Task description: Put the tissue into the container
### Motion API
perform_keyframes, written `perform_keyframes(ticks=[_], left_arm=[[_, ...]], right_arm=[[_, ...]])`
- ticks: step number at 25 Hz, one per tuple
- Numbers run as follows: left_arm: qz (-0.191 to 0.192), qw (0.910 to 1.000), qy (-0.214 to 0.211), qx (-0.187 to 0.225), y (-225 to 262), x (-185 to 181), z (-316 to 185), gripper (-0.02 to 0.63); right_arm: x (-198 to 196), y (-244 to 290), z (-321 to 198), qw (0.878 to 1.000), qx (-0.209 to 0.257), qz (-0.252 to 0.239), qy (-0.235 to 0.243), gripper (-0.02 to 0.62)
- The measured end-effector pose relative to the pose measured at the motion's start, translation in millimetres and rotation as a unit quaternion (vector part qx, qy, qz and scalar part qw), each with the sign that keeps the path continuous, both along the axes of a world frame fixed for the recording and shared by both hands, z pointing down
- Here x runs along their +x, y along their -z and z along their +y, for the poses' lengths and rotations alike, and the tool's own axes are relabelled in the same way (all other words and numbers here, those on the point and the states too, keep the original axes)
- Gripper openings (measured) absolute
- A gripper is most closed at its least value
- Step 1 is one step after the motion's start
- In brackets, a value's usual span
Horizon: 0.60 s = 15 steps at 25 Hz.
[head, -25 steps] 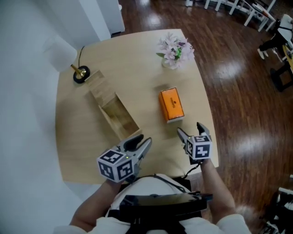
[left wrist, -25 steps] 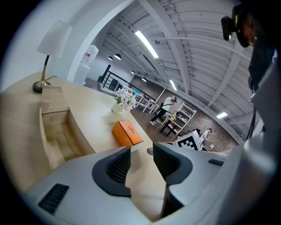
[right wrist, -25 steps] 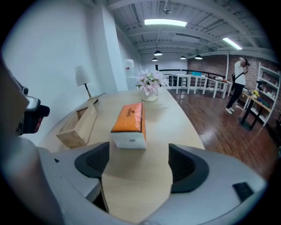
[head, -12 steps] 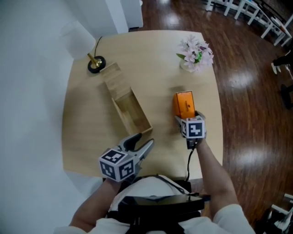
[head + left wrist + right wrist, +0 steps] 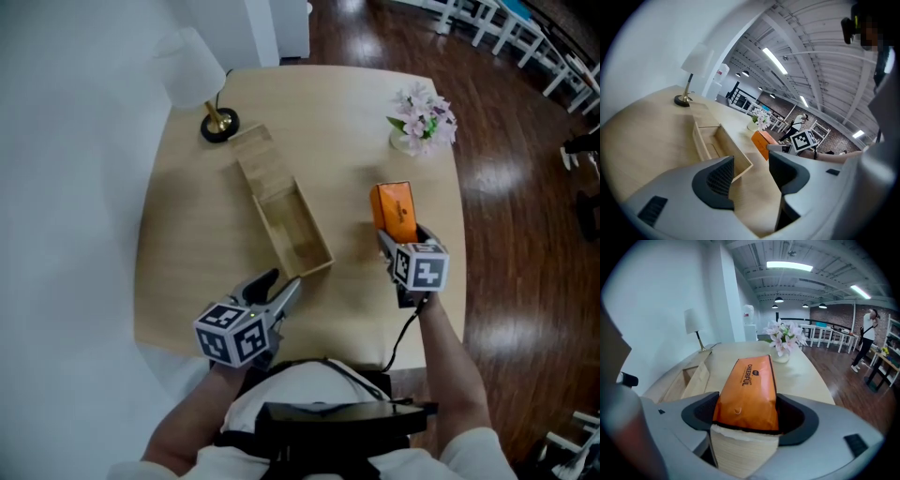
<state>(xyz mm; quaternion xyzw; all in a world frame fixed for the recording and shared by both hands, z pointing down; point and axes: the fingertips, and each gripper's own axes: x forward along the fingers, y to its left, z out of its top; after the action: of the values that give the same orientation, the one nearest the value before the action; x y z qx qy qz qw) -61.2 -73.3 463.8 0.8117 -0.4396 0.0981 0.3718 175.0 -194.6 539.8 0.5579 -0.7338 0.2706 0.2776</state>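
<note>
The tissue pack [image 5: 394,208], orange with a pale end, lies on the wooden table's right side. My right gripper [image 5: 401,236] has come up to its near end. In the right gripper view the pack [image 5: 749,390] fills the gap, and both pads touch its sides as the jaws have just been closing. The container is a long open wooden box [image 5: 295,234] lying diagonally at mid-table, with its lid beyond it. My left gripper [image 5: 283,279] hovers just short of the box's near corner. Its jaws have just been opening and stand open with nothing between them [image 5: 751,168].
A white table lamp [image 5: 202,80] stands at the far left corner. A vase of pink flowers [image 5: 424,117] stands at the far right. The table's right edge [image 5: 459,253] runs close beside the pack, with dark wooden floor past it.
My right gripper moved forward from the near edge and took the pack's near end between its jaws. The left gripper drifted left beside the box's near corner and its jaws widened.
</note>
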Motion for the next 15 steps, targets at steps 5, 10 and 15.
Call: perform_keyframes(ticks=[5, 10, 15], left_arm=[[0.001, 1.0000, 0.000, 0.004, 5.8, -21.4, 2.8, 0.236], [0.000, 0.9999, -0.004, 0.010, 10.3, -39.9, 11.4, 0.236], [0.003, 0.9999, 0.004, 0.010, 9.6, -62.9, 19.5, 0.236]], right_arm=[[-59.7, 45.8, -5.4, 0.998, 0.048, -0.022, 0.043, 0.388], [-134.7, 75.0, -0.4, 0.991, 0.079, -0.047, 0.101, 0.385], [-192.2, 66.8, 11.2, 0.985, 0.068, -0.051, 0.147, 0.382]])
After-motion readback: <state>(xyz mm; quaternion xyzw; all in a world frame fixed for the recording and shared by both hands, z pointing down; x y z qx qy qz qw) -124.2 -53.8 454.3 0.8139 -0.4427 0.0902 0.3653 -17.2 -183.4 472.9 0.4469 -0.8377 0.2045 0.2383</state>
